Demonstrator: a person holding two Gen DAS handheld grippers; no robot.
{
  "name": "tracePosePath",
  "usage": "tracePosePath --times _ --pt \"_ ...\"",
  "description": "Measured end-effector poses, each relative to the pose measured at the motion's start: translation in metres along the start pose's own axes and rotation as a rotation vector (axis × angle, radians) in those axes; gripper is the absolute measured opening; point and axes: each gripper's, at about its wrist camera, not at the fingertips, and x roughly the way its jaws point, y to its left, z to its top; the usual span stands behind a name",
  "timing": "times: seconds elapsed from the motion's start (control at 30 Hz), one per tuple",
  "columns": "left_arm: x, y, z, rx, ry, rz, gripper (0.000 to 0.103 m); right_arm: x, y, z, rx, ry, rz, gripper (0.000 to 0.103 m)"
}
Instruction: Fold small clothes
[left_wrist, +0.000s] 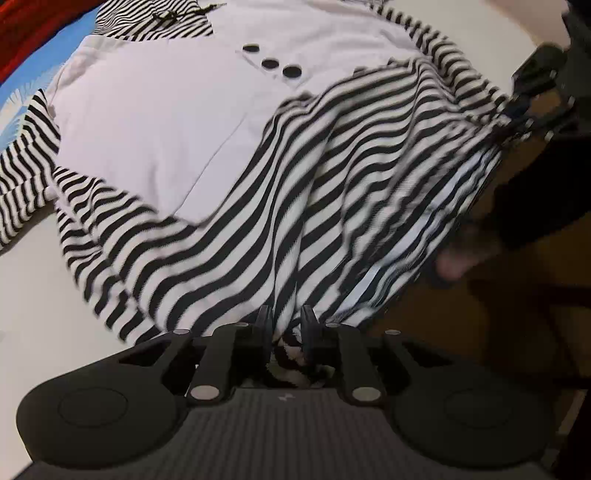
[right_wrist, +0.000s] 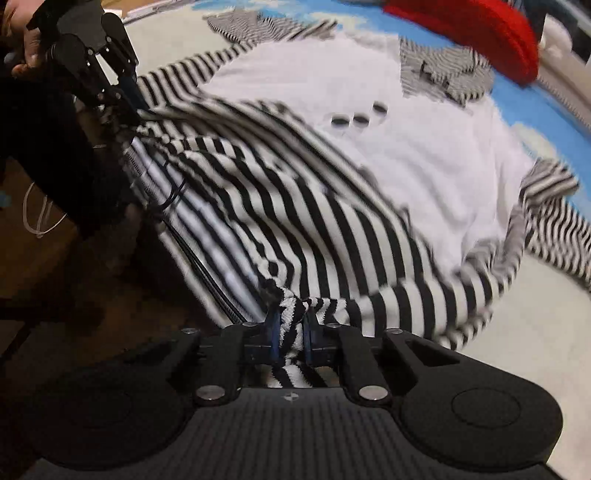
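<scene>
A small garment lies on the table: a white body (left_wrist: 147, 122) (right_wrist: 424, 155) with three black buttons (left_wrist: 269, 63) (right_wrist: 358, 120), striped sleeves and a black-and-white striped lower part (left_wrist: 295, 192) (right_wrist: 295, 206). My left gripper (left_wrist: 286, 325) is shut on a bunched corner of the striped hem; the right wrist view shows it at the upper left (right_wrist: 127, 110). My right gripper (right_wrist: 291, 321) is shut on the other hem corner and shows at the far right in the left wrist view (left_wrist: 513, 110). The striped part hangs stretched between them, lifted off the table.
A blue patterned mat (left_wrist: 29, 62) (right_wrist: 524, 122) and a red cloth (right_wrist: 472, 33) (left_wrist: 33, 22) lie beyond the garment. The pale tabletop (left_wrist: 33, 295) (right_wrist: 535, 350) shows beside it. The brown floor (right_wrist: 74, 258) lies past the table edge. A hand (left_wrist: 454, 258) is near the edge.
</scene>
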Motion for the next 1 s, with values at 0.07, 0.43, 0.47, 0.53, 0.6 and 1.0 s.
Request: tracePosePath --times 0.07,0.43,0.47,0.53,0.6,1.0 --pt "-0.002 0.002 -0.003 -0.003 -0.002 -0.024 0.018 -0.002 -0.005 -0.005 0.023 0.031 0.029 0.012" --pt "-0.041 0.029 0.022 -0.184 -0.25 -0.134 0.037 -0.048 -0.042 0.002 0.273 -0.201 0.115 0.039" --pt "-0.039 0.025 0.026 -0.171 -0.253 -0.128 0.037 -0.049 -0.044 0.006 0.295 -0.237 0.079 0.057" --pt "-0.032 0.015 0.034 -0.133 -0.241 -0.11 0.037 -0.044 -0.046 0.017 0.325 -0.277 0.007 0.06" --pt "-0.023 0.001 0.04 -0.101 -0.215 -0.094 0.037 -0.035 -0.045 0.03 0.298 -0.268 0.026 0.059" --pt "0.022 -0.012 0.02 0.03 0.047 -0.034 0.036 0.044 -0.006 0.038 0.041 0.059 -0.024 0.04"
